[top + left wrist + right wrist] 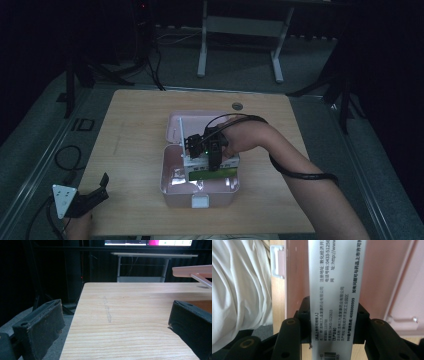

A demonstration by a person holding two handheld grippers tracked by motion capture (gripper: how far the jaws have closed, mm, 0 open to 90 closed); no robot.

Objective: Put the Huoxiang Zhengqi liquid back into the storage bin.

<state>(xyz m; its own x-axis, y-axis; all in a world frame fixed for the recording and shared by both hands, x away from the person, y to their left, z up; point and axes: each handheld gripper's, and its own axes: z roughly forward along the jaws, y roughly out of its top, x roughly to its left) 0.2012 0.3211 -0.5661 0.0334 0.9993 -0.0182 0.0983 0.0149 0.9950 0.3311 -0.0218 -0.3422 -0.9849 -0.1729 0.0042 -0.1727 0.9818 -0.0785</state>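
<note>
R arm: came in from the desk's (135,125) near R corner, forearm angled toward the desk centre, wrist bent over the pink box (170,180), cable looped round the forearm.
R gripper (212,160): pointed down into the box, toward the person's side; jaws clamped on a white carton (334,290), 1 pad on each long side, per the R gripper view.
White carton: narrow face w/ printed Chinese text, phone nos. and a barcode; ran from between the pads to the top of the R gripper view. In the high view it sat in the box's far half, w/ a green-edged pack (212,173) just beside it on the near side.
Pink box: middle of the desk, nearer the near edge; lid (175,127) open, leaning back toward the far edge; white latch (200,201) on the near wall.
L hand (77,225): low at the desk's near L corner, mostly cut off by the frame bottom.
L gripper (115,322): over the near L corner, grey plate on top; jaws wide apart, nothing between them but bare wood.
Hard to read: room was dark; a shiny item (182,179) in the box's near L part couldn't be identified; box contents under the R gripper hidden; carton's lower end cut off in the R gripper view.
Other: white cloth (239,290) at L of the R gripper view; a second table frame (240,30) beyond the far edge.
</note>
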